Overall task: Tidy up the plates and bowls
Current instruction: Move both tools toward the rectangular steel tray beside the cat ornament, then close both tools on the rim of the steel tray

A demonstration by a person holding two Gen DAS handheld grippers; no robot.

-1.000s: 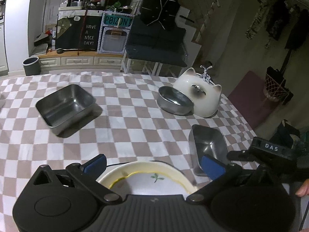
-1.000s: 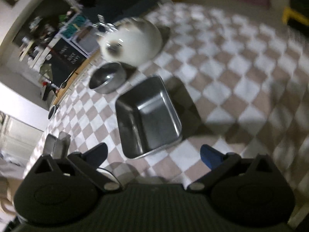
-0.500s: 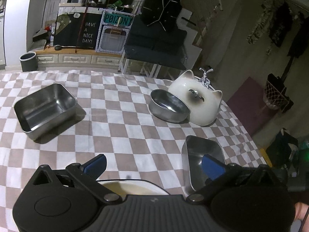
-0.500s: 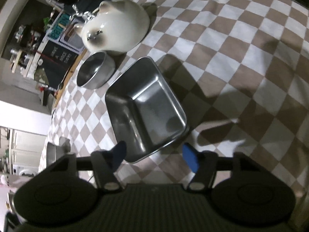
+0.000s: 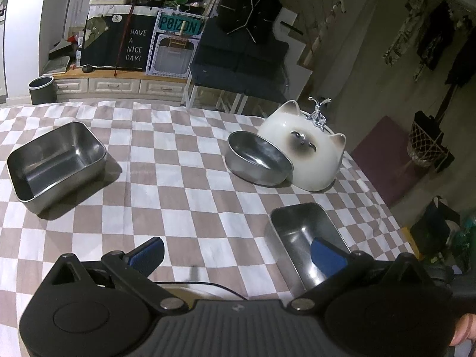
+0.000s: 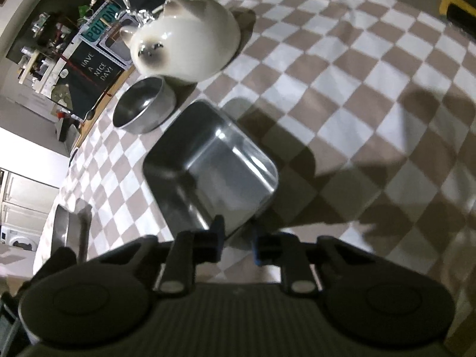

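Observation:
My right gripper points steeply down at the near wall of a small rectangular steel tray. Its jaws are closing, with the tray's near rim between them and a thin gap still showing. The same tray lies at the lower right in the left wrist view. My left gripper is open over the checked cloth, with only a sliver of a cream plate showing under it. A larger steel tray sits to the left. A round steel bowl sits against a white cat-shaped ceramic piece.
The checked tablecloth covers the whole table. Its right edge drops off just past the small tray. In the right wrist view, the round bowl, the cat piece and the larger tray lie beyond and left. Shelves and a sofa stand behind.
The right jaws have narrowed from wide open to a slim gap around the small tray's near rim. The left gripper has drawn back, and the cream plate has slipped almost out of view beneath it.

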